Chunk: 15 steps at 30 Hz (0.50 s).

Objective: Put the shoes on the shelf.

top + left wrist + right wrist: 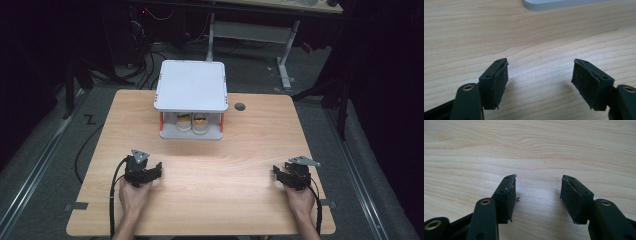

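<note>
A white two-level rack [191, 86] stands at the far middle of the wooden table [210, 165]. On its lower shelf sits a pair of white shoes with yellow insoles [192, 122]. My left gripper [159, 170] rests low over the near left of the table, jaws open with bare wood between them [540, 72]. The rack's base edge [554, 4] shows at the top of the left gripper view. My right gripper [276, 171] lies at the near right, also open, nothing between its pads [537, 187].
A round cable hole [240, 106] sits in the tabletop right of the rack. Cables trail from both grippers over the near edge. Behind the table are a desk frame [285, 60] and floor cables in the dark.
</note>
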Tool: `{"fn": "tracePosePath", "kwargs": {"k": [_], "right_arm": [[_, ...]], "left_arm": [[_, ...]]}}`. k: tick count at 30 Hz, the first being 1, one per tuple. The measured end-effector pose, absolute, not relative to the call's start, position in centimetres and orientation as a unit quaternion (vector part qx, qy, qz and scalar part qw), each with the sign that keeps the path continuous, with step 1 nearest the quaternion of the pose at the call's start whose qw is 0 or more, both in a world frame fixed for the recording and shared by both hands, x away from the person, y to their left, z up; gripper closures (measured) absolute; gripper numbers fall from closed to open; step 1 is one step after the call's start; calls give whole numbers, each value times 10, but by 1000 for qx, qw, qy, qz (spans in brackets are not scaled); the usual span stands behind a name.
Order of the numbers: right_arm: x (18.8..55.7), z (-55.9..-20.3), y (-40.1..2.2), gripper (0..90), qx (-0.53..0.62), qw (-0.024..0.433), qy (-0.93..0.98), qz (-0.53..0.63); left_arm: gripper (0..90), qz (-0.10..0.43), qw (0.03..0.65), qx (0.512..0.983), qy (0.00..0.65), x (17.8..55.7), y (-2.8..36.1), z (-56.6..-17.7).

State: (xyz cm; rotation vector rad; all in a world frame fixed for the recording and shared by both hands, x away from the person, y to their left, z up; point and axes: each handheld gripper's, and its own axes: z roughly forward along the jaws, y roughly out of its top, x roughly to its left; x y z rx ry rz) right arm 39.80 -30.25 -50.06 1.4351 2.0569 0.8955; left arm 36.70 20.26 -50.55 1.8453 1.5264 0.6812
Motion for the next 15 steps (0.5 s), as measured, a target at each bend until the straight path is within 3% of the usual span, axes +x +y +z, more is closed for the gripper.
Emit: {"fn": "tracePosePath", "kwargs": {"k": [15], "right_arm": [[398, -501, -302, 415, 521, 237, 753, 325]], "left_arm": [[276, 254, 317, 703, 584, 368, 202, -507]]}}
